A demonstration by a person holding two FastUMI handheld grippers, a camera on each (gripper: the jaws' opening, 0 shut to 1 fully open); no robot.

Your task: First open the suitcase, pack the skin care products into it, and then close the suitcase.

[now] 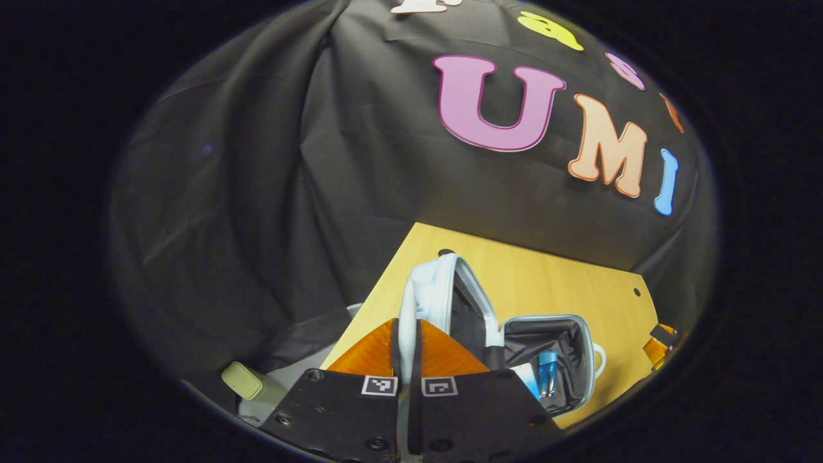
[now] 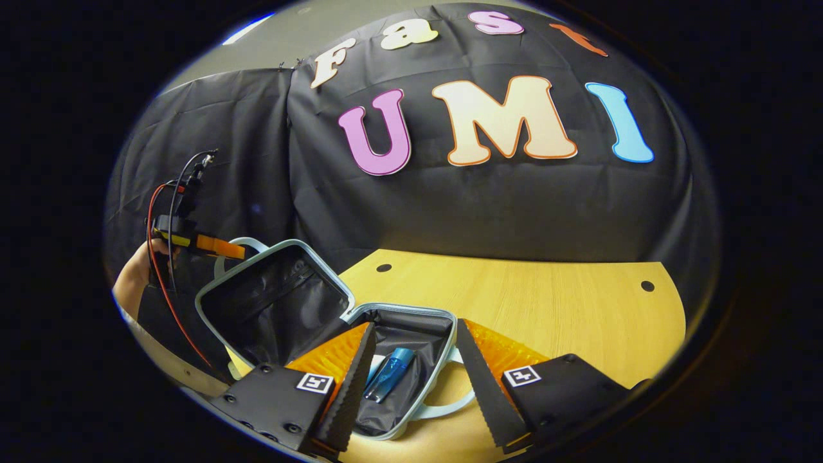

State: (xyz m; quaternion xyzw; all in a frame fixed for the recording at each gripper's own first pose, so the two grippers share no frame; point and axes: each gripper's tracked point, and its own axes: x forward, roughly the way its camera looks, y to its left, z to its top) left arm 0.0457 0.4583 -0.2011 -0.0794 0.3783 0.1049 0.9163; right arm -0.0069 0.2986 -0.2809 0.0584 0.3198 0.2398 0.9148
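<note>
pale blue hard-shell suitcase (image 2: 360, 360) lies open; left gripper (image 1: 406, 350) pinches its raised lid (image 1: 424, 302) for closing, right gripper (image 2: 411, 379) hovers spread.

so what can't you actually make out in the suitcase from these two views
- Left gripper view: the left gripper, shut on the suitcase lid, covers the near part of the suitcase base.
- Right gripper view: the right gripper's fingers hide the white item beside the blue bottle.
</note>
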